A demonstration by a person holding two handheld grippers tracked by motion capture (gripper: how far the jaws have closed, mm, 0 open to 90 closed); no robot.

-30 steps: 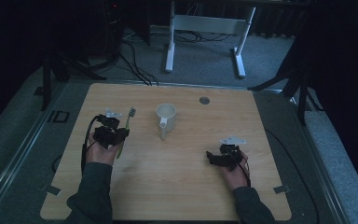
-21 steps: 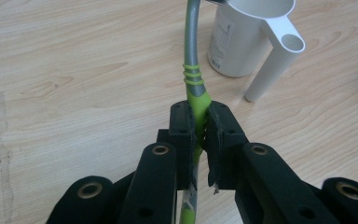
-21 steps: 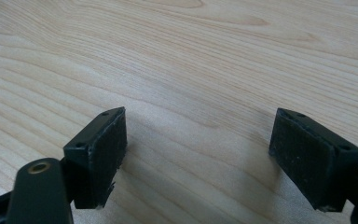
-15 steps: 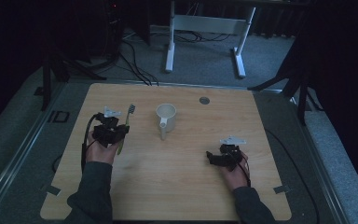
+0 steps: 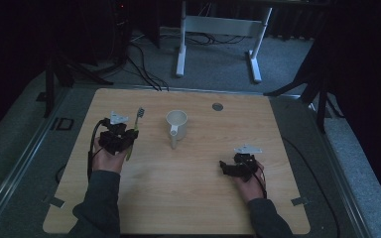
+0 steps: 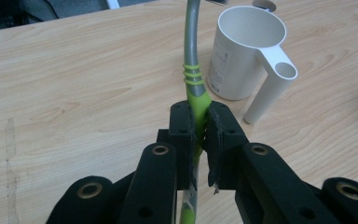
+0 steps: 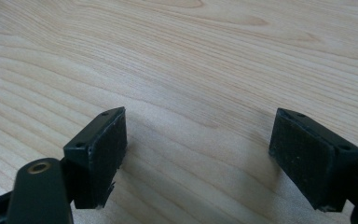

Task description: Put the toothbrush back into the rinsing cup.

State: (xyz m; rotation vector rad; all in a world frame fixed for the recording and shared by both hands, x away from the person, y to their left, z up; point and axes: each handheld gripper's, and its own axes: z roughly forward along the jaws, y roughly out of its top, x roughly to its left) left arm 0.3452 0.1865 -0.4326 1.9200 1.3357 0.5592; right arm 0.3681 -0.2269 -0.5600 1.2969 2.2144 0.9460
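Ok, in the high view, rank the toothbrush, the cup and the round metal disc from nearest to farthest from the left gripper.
1. Toothbrush: clamped in the left gripper, head pointing away from the person.
2. Cup: to its right, mid-table.
3. Metal disc: farther right, near the far edge.

The table [image 5: 188, 198] is left bare across its near half and around the right gripper [image 5: 226, 167], whose jaws are spread over bare wood. One obstacle is met at the middle: a white cup [image 5: 176, 121] with a tube-like handle, at two o'clock from the left gripper [image 5: 129, 139]. A small metal disc [image 5: 217, 106] is set flush at twelve o'clock.
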